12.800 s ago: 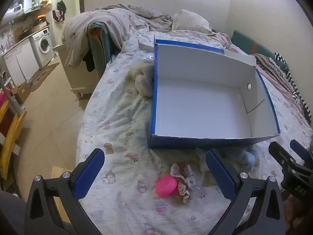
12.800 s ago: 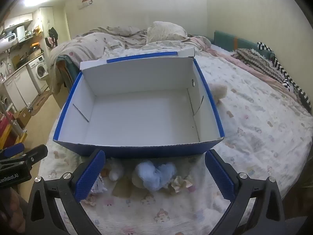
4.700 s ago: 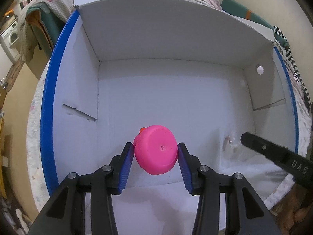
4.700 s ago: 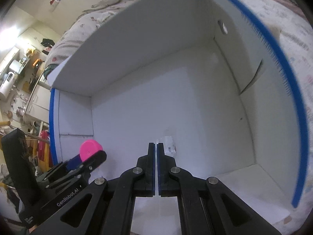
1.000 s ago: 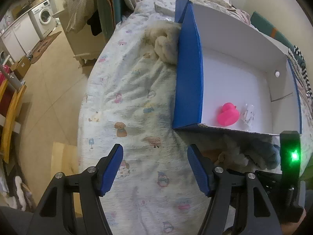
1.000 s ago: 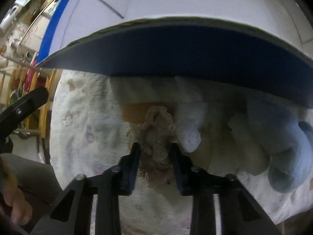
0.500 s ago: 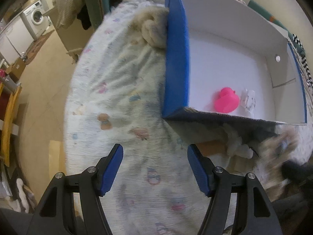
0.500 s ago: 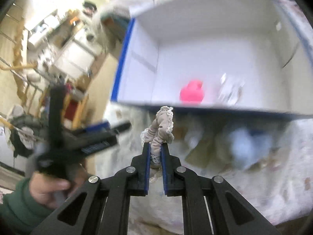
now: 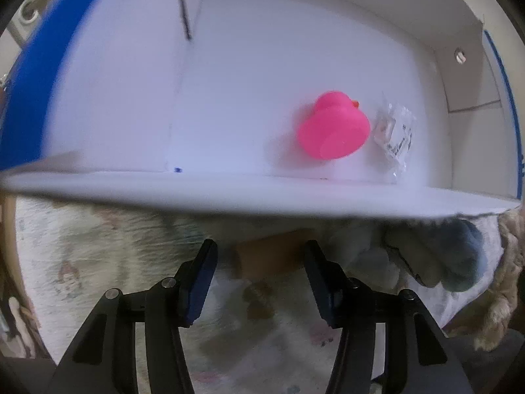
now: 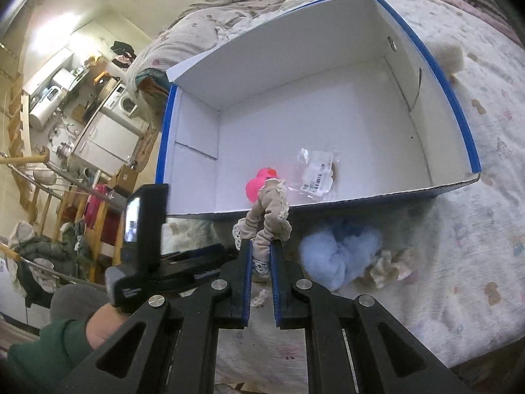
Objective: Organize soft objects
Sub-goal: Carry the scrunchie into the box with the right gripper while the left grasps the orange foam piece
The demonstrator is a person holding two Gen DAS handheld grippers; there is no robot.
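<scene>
The right gripper (image 10: 261,256) clamps a beige lace scrunchie (image 10: 270,211) before the box (image 10: 456,111). The left gripper (image 9: 259,262) hangs open over the bed (image 9: 98,256).

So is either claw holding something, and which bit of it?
The right claw pinches the beige lace-trimmed scrunchie by its lower end; the rest sticks up. The left claw is open, holding nothing.

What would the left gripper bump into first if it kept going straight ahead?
Probably the brown thing lying on the bedsheet, right between the open left gripper fingers. Just behind it stands the box front wall. Depth is hard to judge here.
</scene>
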